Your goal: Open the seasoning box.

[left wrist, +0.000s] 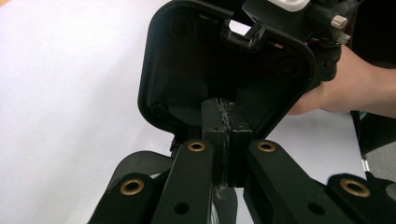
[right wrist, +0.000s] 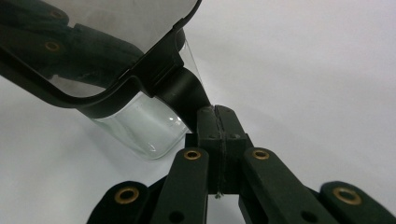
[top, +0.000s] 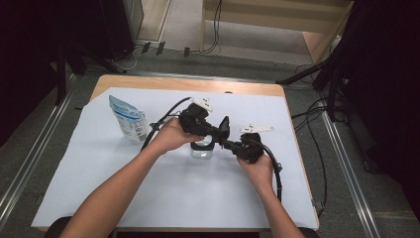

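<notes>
Surface: white sheet (top: 148, 188) over a wooden table (top: 148, 82); grey floor and cables behind it.
Work in hand: we read this as getting a black lid (top: 225, 128) off or onto a clear container (top: 201, 151), both near the sheet's middle.
Container: clear glass or plastic, standing on the sheet just under the grippers; in the right gripper view its wall (right wrist: 140, 126) sits right below the lid.
Lid: rounded-square black frame with a clear panel (right wrist: 116, 18), tilted up on edge above the container, not seated flat.
Left gripper (top: 218, 131): jaws closed; in its own view the pads (left wrist: 226, 135) pinch the lid's rim from the inside face (left wrist: 205, 65). We judge this grip steadies the lid while the other side works.
Right gripper (top: 229, 144): jaws closed; pads (right wrist: 219, 133) clamp a black tab or hinge (right wrist: 184, 91) at the lid's corner. Likely the pull point, so it is gripped low and close to the container.
Hands: left hand (top: 171, 136) and right hand (top: 257, 168) come in from the near edge and meet over the middle, grippers nose to nose.
Pouch: blue-white bag (top: 128, 119) upright toward the far left corner, well apart from the work; we guess its contents go in later.
Cannot tell: whether the lid is hinged to the container or loose.
</notes>
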`<state>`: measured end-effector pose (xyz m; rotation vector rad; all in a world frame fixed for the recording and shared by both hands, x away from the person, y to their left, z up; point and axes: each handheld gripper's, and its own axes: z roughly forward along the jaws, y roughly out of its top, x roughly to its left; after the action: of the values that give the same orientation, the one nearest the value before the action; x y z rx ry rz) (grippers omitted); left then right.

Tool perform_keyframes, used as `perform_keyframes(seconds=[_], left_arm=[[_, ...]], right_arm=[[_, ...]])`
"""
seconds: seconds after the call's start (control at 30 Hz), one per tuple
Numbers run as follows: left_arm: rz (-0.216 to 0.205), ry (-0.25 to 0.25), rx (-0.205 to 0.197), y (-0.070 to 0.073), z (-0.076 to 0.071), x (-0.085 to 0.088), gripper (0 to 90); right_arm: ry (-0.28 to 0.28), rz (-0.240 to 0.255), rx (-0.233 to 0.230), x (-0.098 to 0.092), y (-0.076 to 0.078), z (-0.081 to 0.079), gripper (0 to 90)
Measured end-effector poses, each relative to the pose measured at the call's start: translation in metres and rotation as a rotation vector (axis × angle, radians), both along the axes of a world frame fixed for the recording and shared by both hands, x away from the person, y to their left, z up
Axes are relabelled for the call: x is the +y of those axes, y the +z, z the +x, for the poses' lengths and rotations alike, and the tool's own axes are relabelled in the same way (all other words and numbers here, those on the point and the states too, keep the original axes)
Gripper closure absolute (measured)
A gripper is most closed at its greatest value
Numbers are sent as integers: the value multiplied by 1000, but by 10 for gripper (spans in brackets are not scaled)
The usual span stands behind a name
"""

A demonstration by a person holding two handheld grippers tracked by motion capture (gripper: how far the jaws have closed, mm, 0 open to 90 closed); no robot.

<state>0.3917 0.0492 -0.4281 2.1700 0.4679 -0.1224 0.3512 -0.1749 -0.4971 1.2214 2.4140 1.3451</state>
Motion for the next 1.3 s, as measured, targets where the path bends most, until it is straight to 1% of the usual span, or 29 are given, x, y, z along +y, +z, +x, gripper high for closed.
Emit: perform_keyframes(seconds=[0.03,0.13,0.23,0.27,0.3,0.33,0.4,0.47,0.5,0.53,0.57,0.63,0.7,0.73,0.77,0.83,0.87,0.9,0.97,1.03,1.1,1.2,1.27,1.3], left_arm=[[-8,2,7,0,0,2,900],[-5,16,-3,0,0,7,900],[-14,21,-14,2,-1,14,900],[-15,23,-14,3,-1,17,900],[-12,24,-5,3,-1,19,889],[-8,32,1,3,-1,22,872],[-1,45,0,3,-2,26,852],[-9,49,-9,3,-3,30,830],[-15,45,-5,4,-3,32,816],[-20,35,-10,4,-4,33,805],[-13,42,-16,4,-5,35,786],[-19,33,-25,3,-7,38,750],[-14,46,-18,1,-9,42,656],[-13,49,-18,1,-9,44,625],[-23,51,-15,0,-10,46,596],[-23,44,5,-1,-10,50,580],[-34,48,3,-1,-11,52,572],[-36,56,0,-1,-12,54,558],[-59,72,-3,-2,-14,60,527],[-68,84,-6,-3,-15,65,495],[-67,92,0,-4,-16,70,470],[-53,101,22,-4,-17,73,439],[-49,107,6,-4,-20,76,442],[-47,108,7,-5,-21,77,443]], right_arm=[[1,-1,-1,0,0,0,900],[3,-15,-1,0,-1,1,900],[-3,-16,-6,-4,1,1,900],[-4,-14,-5,-5,1,1,900],[-7,-11,-5,-6,2,1,899],[-8,-7,-7,-7,3,0,886],[-6,-7,-8,-8,3,0,817],[-7,-14,-10,-9,4,-1,758],[-10,-21,-12,-9,4,-1,737],[-8,-21,-12,-9,5,-2,725],[-3,-20,-17,-10,5,-2,712],[1,-25,-15,-10,6,-4,696],[9,-31,-17,-11,7,-6,668],[15,-35,-22,-11,7,-7,662],[19,-40,-26,-11,8,-8,655],[24,-44,-31,-12,9,-10,642],[31,-38,-32,-13,10,-11,636],[33,-32,-35,-13,11,-12,625],[47,-26,-35,-13,11,-14,618],[51,-27,-40,-13,10,-17,614],[56,-25,-39,-14,9,-20,614],[61,-18,-40,-14,7,-23,614],[64,-21,-44,-15,6,-25,614],[65,-26,-42,-15,6,-26,614]])
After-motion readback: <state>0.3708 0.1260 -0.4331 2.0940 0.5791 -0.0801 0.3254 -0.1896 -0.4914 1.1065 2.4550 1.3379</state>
